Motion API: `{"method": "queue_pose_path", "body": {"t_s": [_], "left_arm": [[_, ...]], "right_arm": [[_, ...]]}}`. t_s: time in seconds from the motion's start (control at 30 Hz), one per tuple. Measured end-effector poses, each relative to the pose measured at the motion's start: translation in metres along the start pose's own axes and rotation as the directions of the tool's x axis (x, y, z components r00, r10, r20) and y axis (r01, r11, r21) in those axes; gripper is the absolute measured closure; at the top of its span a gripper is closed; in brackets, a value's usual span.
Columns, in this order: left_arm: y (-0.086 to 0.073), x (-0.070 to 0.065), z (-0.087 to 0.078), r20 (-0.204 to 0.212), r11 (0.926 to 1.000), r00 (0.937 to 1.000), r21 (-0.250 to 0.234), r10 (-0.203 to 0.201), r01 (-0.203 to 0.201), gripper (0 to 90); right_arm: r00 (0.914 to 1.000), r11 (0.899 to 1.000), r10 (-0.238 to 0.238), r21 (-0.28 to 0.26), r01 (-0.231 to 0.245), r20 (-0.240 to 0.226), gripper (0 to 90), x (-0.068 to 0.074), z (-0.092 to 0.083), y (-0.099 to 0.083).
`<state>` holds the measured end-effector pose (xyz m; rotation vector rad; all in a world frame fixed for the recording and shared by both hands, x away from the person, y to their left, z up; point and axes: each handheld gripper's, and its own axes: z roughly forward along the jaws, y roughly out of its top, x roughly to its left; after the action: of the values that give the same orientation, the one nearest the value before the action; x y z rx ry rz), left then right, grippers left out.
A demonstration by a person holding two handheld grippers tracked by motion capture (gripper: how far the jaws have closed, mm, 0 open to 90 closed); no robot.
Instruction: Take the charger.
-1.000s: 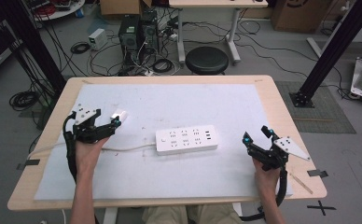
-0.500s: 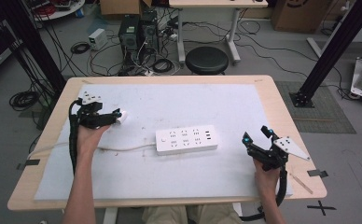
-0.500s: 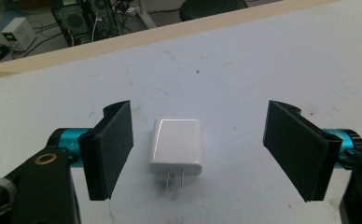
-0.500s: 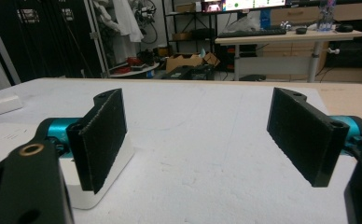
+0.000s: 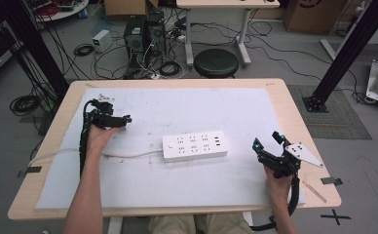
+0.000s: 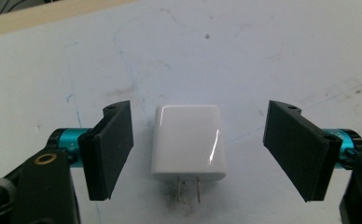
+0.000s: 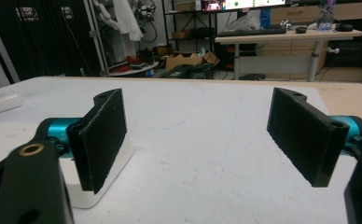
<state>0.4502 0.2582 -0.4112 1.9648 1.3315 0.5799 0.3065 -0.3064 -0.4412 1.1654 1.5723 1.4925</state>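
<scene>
A small white plug adapter (image 6: 188, 140) lies flat on the white mat, its two metal prongs (image 6: 188, 190) pointing back at the camera. My left gripper (image 6: 200, 112) is open, one jaw on each side of the adapter with a gap on both sides. From above, the left gripper (image 5: 115, 120) is low over the mat's left part, and the adapter (image 5: 127, 118) lies at its tips. A white power strip (image 5: 194, 145) lies mid-table. My right gripper (image 5: 266, 139) stands open and holds nothing, just right of the strip. In its own view, the right gripper (image 7: 195, 107) has the strip's end (image 7: 104, 184) behind one jaw.
The strip's white cord (image 5: 70, 153) runs left across the mat (image 5: 201, 107) to the table's left edge. The wooden table's rim (image 5: 294, 112) frames the mat. Beyond the far edge are a round black stool (image 5: 217, 62), computer cases and loose cables on the floor.
My left hand has moved away from the person and dropped lower, turning so its jaws now straddle the adapter. The adapter, the power strip and the right gripper have stayed put.
</scene>
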Motion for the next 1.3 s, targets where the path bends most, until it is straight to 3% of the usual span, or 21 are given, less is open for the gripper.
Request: {"method": "queue_pose_path", "body": {"t_s": [0.43, 0.8, 1.3], "left_arm": [[-0.006, 0.0, 0.024, -0.001, 0.998, 0.9999, 0.062, 0.013, -0.013, 24.3], [-0.009, 0.001, 0.031, -0.004, 0.9975, 1.0, 0.07, -0.002, 0.003, 25.9], [-0.01, 0.002, 0.034, -0.006, 0.9971, 0.9999, 0.076, 0.01, -0.009, 37.9]], "right_arm": [[1.0, 1.0, -0.008, 0.004, 0.008, 0.001, 20.3, 0.0, 0.001, 0.0], [1.0, 1.0, -0.006, 0.007, 0.006, 0.002, 20.2, 0.001, 0.001, 0.0], [0.9999, 1.0, -0.01, 0.006, 0.01, -0.002, 20.2, 0.001, 0.001, 0.0]]}}
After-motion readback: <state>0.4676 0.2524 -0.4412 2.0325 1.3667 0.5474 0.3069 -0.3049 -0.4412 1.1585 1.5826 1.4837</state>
